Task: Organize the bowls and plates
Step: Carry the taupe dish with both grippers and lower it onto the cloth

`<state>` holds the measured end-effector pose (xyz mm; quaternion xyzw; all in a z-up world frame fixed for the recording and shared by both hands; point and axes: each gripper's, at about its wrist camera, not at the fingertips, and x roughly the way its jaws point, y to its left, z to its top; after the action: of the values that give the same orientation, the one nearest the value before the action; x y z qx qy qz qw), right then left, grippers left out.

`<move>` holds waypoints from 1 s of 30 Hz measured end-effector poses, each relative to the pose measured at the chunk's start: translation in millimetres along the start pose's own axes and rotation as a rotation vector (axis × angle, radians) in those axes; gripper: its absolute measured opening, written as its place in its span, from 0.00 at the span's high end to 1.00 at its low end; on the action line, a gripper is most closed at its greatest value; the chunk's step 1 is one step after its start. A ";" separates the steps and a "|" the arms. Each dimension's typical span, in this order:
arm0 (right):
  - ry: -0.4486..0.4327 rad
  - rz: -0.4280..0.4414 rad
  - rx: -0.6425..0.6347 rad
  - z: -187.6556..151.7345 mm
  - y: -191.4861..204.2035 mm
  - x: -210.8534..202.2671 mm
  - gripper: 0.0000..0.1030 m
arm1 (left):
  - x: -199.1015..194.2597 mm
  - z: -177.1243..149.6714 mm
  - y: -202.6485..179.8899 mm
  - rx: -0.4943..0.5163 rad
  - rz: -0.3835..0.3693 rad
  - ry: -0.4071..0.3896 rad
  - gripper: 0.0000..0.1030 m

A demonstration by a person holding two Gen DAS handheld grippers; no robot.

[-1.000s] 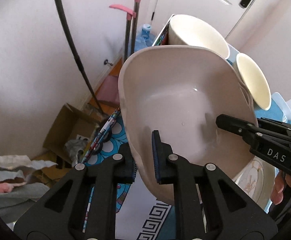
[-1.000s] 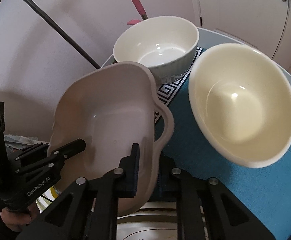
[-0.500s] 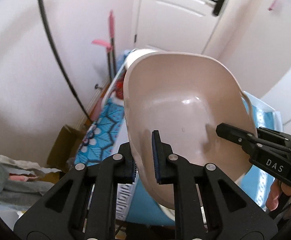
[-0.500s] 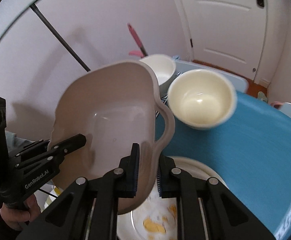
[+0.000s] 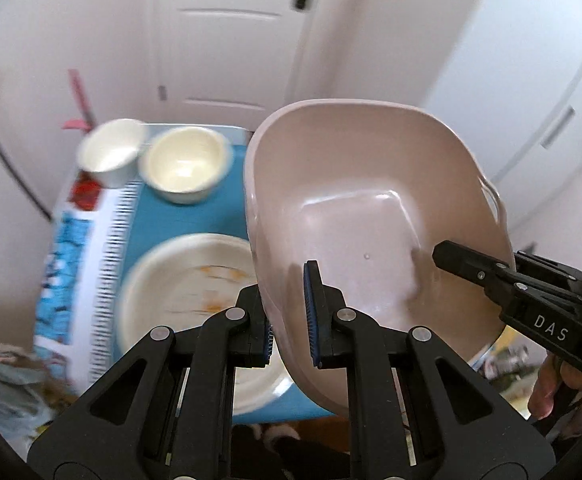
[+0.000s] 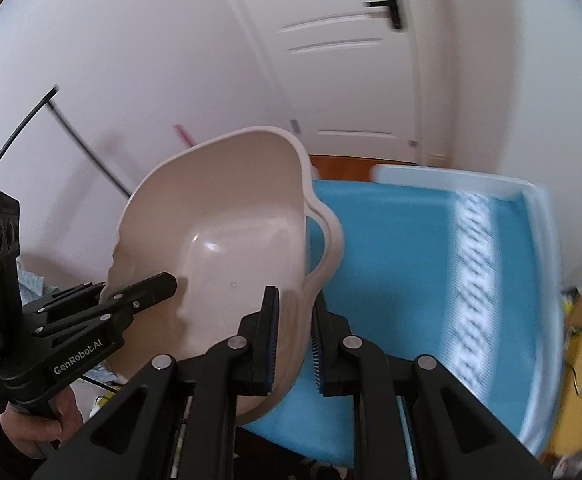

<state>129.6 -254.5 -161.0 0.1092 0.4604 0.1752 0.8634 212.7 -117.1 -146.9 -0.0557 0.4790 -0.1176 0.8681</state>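
Slippage is the hazard: the pale pink plastic basin [image 5: 371,216], aloft over the blue-clothed table [image 6: 403,248], hangs from thin rim pinches by the left gripper [image 5: 289,320] and right gripper [image 6: 295,338], so uneven hand travel could twist it loose onto the white plate [image 5: 187,280].

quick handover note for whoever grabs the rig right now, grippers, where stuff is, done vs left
Left gripper: shut on the near rim of the beige plastic basin with side handles.
Right gripper: shut on the opposite rim; basin is in the air, tilted, empty.
On the blue tablecloth: white ribbed bowl, cream bowl, large patterned white plate.
Done: basin lifted.
Left: set it down, sort the dishes.
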 end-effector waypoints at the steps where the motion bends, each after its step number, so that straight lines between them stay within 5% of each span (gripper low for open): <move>1: -0.002 -0.017 0.020 -4.3 -12.2 -5.7 0.87 | 4.9 -2.2 -10.7 0.017 -0.014 0.010 0.89; 14: 0.044 -0.183 0.192 -52.4 -135.7 -15.2 0.87 | 104.8 -36.1 -118.5 0.177 -0.104 0.176 0.89; 30: 0.095 -0.193 0.220 -87.7 -172.7 32.1 0.86 | 183.0 -54.0 -123.9 0.258 -0.044 0.263 0.85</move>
<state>108.0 -397.1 -294.1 0.1502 0.5255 0.0449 0.8362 242.3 -283.1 -299.6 0.0614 0.5679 -0.2035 0.7951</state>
